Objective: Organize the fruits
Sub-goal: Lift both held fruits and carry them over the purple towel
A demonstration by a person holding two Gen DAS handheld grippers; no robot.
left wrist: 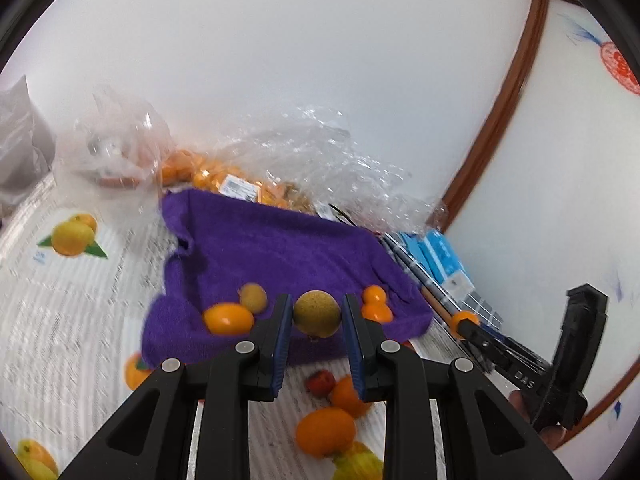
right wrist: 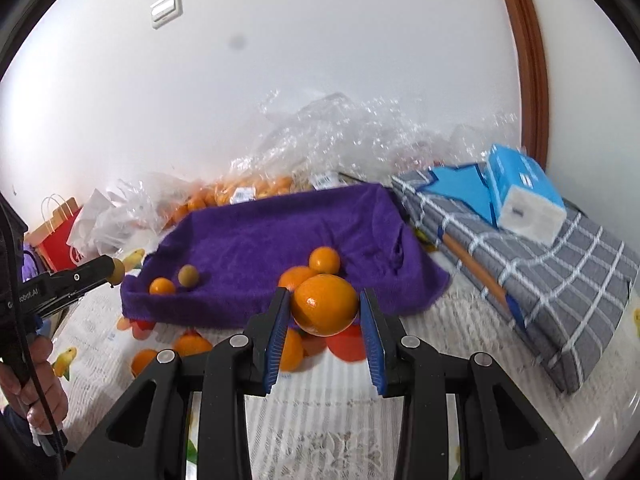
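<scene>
The left tool (left wrist: 316, 318) is clamped on a greenish-brown round fruit (left wrist: 317, 313), its blue pads touching both sides, just above the near edge of the purple towel-lined tray (left wrist: 280, 248). The right tool (right wrist: 325, 311) grips a large orange (right wrist: 325, 310) between its pads, likewise held at the tray's near edge.

Inside the tray, seen from the left wrist, an orange citrus (left wrist: 228, 319) lies in the near left corner with a small brownish fruit (left wrist: 253, 298) touching it from behind; two small oranges (left wrist: 375, 303) sit stacked together near the right wall. The rest of the tray's purple floor is bare.

In front of the tray, on the bench covered with a white fruit-printed cloth (left wrist: 72, 300), lie loose fruits: a small red one (left wrist: 321, 382) and two oranges (left wrist: 326, 431) close beside it. The right wrist view also shows a red fruit (right wrist: 347, 342) and several oranges (right wrist: 192, 344) there, partly hidden by the tool.

Behind the tray are crumpled clear plastic bags (left wrist: 312, 152), one holding many small oranges (left wrist: 208, 176) with a price label. To the tray's right rests a folded grey checked cloth (right wrist: 560, 280), with a blue tissue pack (right wrist: 524, 192) on top. To the tray's left stands a red paper bag (right wrist: 60, 232). A white wall (right wrist: 320, 60) with a light switch (right wrist: 166, 9) rises behind, edged by a brown wooden frame (right wrist: 528, 60).
</scene>
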